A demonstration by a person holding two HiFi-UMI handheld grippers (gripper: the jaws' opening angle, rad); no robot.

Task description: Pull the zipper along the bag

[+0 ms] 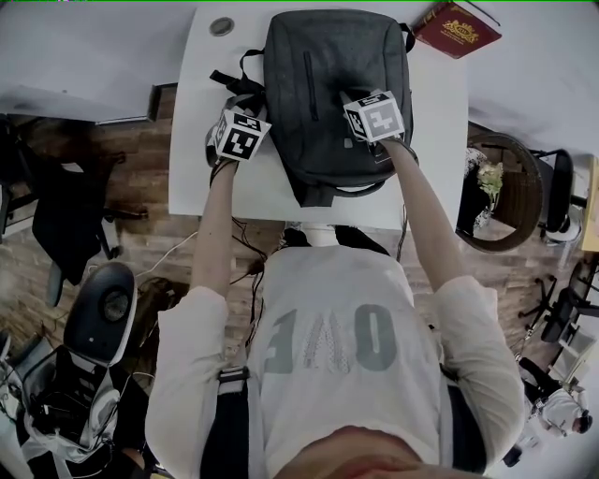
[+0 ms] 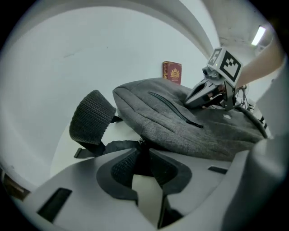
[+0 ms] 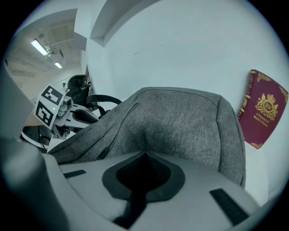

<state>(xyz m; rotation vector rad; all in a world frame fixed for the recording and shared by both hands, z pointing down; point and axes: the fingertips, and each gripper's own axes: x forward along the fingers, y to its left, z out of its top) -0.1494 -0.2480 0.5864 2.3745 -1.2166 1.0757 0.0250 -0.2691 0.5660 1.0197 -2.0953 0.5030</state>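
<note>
Bag (image 1: 328,84) is laid at the far middle of the surface (image 1: 253,187). Its left edge is pinched by the left gripper (image 2: 141,148), and a pucker of its top fabric by the right gripper (image 3: 145,155).

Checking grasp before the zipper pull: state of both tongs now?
Left tongs: closed on the backpack edge by the black strap; exact part unclear.
Right tongs: closed, pinching the backpack's grey fabric.

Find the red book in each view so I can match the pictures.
Head view: red book top right, past the backpack.
Left gripper view: red book upper middle, behind the backpack.
Right gripper view: red book at right edge, beside the backpack.
Shared landmark: the grey backpack.
</note>
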